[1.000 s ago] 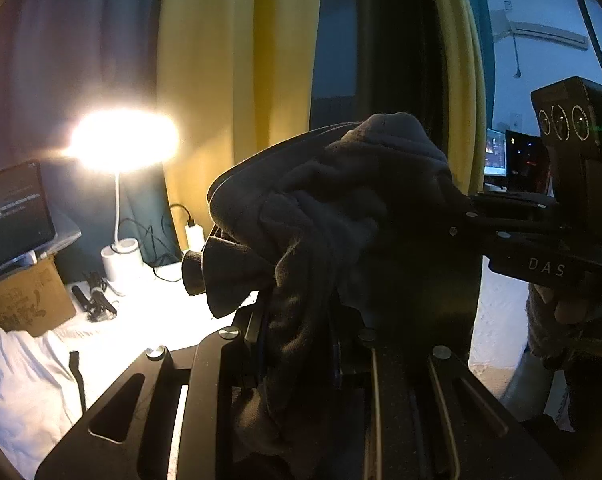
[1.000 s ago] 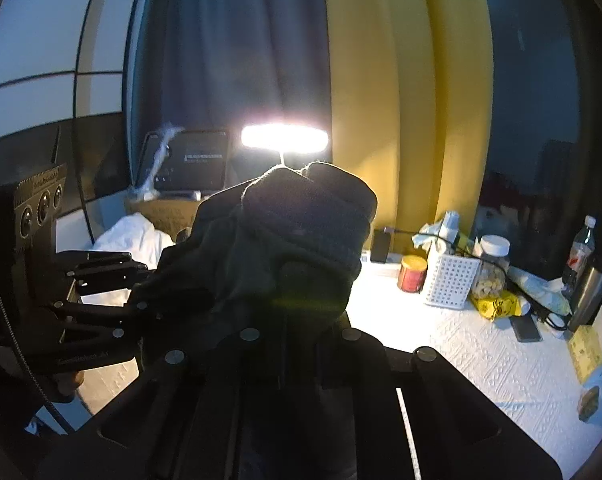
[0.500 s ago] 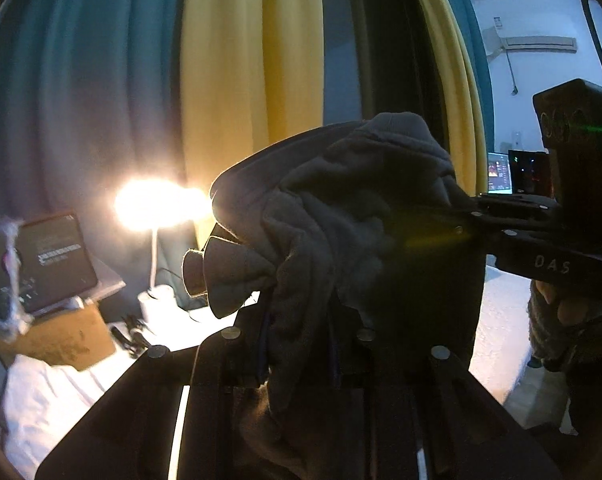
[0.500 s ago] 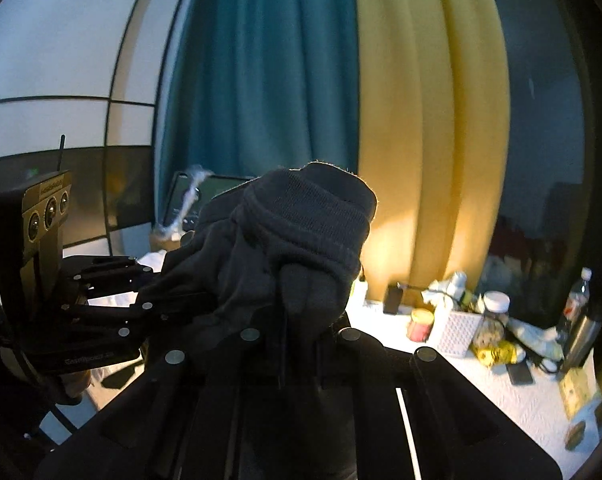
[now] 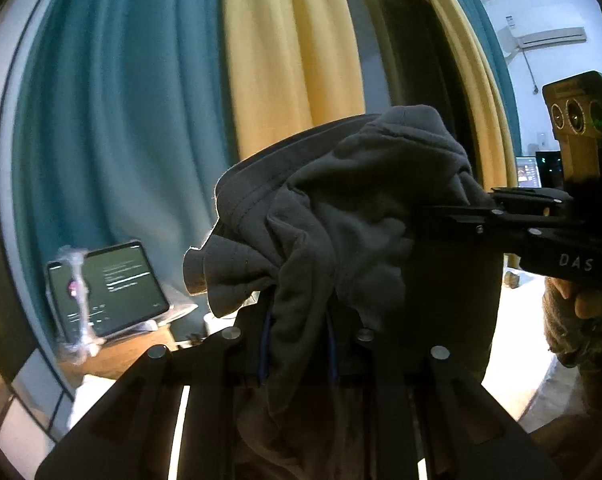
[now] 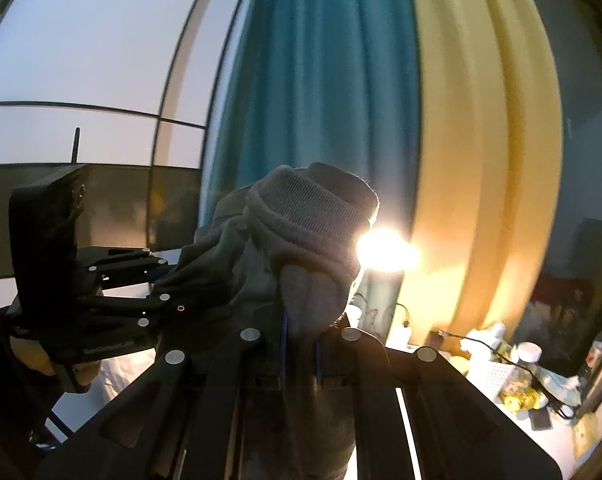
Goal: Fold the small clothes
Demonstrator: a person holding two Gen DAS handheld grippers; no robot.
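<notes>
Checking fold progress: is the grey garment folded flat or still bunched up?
Bunched. The grey garment hangs crumpled between the left gripper and right gripper, off the table.

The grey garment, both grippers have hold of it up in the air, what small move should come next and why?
Probably draw the two grippers apart. The grey garment hangs bunched between the left gripper and right gripper, both shut on it and close together, so spreading it flat likely comes before any fold.

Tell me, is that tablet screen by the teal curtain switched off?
No, the tablet is lit, showing lines of white text on a dark screen.
</notes>
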